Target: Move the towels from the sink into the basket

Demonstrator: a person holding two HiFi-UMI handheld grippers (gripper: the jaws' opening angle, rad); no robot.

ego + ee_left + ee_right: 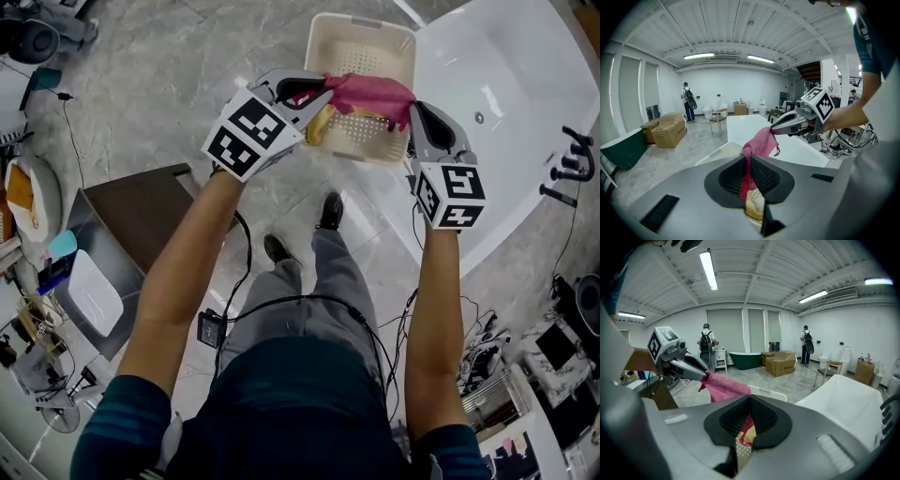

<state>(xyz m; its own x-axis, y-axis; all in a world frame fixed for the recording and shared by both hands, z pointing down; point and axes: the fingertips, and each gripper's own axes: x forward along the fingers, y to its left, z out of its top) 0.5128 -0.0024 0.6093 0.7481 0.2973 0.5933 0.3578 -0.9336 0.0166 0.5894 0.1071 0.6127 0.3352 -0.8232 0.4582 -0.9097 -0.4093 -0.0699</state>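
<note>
**We hold the pink towel [370, 94] spread over the basket [361, 23]**

Our left gripper [314, 94] and right gripper [412, 111] are each clamped on one end of the pink towel, which hangs between them just above the basket, left of the white sink [497, 75]. We judge it light, soft and limp, likely to sag, so a bunched edge is the best place to pinch.

The pink towel [367, 92] at twelve o'clock is soft, matt terry cloth. The basket [370, 47] under it is cream perforated plastic with a dull sheen. At two o'clock the white bathtub [506, 84] gleams glossy and smooth, and at ten o'clock the grey floor [169, 84] looks like polished stone.
</note>
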